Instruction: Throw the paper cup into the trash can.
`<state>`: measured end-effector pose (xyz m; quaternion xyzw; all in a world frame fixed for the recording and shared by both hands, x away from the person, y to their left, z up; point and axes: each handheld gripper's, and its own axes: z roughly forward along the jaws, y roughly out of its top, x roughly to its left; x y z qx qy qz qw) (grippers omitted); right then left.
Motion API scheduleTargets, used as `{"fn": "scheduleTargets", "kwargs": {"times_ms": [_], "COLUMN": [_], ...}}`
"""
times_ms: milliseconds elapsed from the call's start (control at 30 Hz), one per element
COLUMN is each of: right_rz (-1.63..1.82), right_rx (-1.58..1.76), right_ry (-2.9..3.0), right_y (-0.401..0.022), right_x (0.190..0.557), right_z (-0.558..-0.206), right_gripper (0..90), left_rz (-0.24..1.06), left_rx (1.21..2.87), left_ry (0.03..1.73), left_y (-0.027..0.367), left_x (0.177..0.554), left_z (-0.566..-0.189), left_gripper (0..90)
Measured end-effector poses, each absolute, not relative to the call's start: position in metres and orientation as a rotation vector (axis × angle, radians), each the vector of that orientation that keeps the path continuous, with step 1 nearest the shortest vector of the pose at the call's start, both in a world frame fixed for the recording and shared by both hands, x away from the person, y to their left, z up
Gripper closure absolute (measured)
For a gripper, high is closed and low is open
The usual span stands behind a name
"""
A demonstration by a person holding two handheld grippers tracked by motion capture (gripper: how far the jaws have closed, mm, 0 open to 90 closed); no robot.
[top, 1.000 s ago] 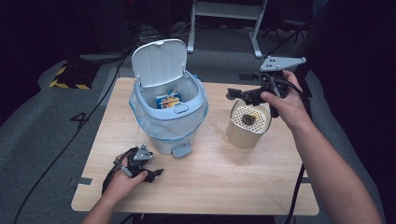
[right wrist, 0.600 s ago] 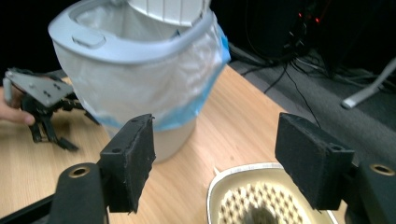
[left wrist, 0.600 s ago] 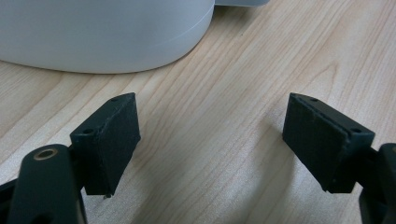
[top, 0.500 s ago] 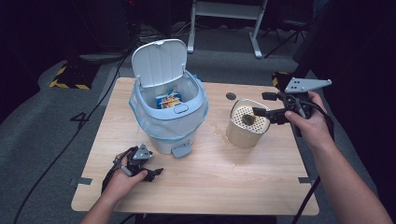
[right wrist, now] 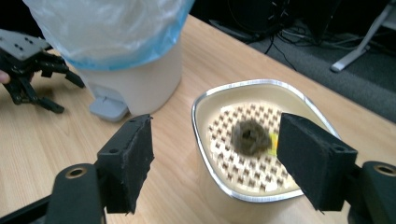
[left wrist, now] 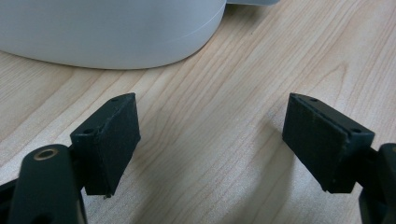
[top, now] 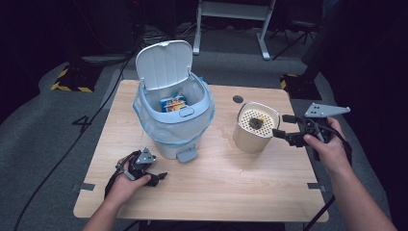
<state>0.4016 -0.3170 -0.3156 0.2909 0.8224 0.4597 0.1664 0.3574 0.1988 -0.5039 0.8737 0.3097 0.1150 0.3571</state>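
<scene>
A cream container (top: 251, 138) with a perforated insert stands right of centre, and a dark clump (top: 256, 122) lies on the insert. My right gripper (top: 283, 126) hovers level at the container's right side, pointing at it. Its jaws have just been opening and stand apart, with nothing pressed between them. In the right gripper view the right gripper (right wrist: 215, 158) frames the container (right wrist: 219, 189) and the clump (right wrist: 250, 135). A pale pedal bin (top: 173, 127) with its lid (top: 163, 65) up holds a blue and orange packet (top: 172, 102). My left gripper (top: 158, 172) rests open on the table before the bin, and in its own view the left gripper (left wrist: 210, 140) has bare wood between its jaws.
The bin's pedal (top: 186, 155) sticks out toward the front, close to the left gripper. A blue-tinted bag lines the bin (right wrist: 135, 79). A small dark disc (top: 237, 99) sits in the wooden table (top: 231, 187) behind the container. Cables and stand legs lie on the floor beyond.
The right hand has come down and to the right, from over the container to its right side. The left hand has kept still.
</scene>
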Motion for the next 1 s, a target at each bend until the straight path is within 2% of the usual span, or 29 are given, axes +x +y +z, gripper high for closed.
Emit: {"fn": "scheduleTargets", "kwargs": {"times_ms": [367,1000], "right_rz": [1.279,1.132], "right_rx": [0.917,1.032], "right_ry": [2.342,2.406], "right_y": [-0.341,-0.349], "right_x": [0.383,0.365], "right_z": [-0.369,-0.46], "right_gripper": [25.9,24.2], "left_rz": [0.303,0.319], "left_rx": [2.253,2.246], "left_ry": [0.812,0.85], "left_y": [0.2,0.2], "left_x": [0.357,0.355], "left_z": [-0.504,-0.504], "left_gripper": [19.3,17.4]}}
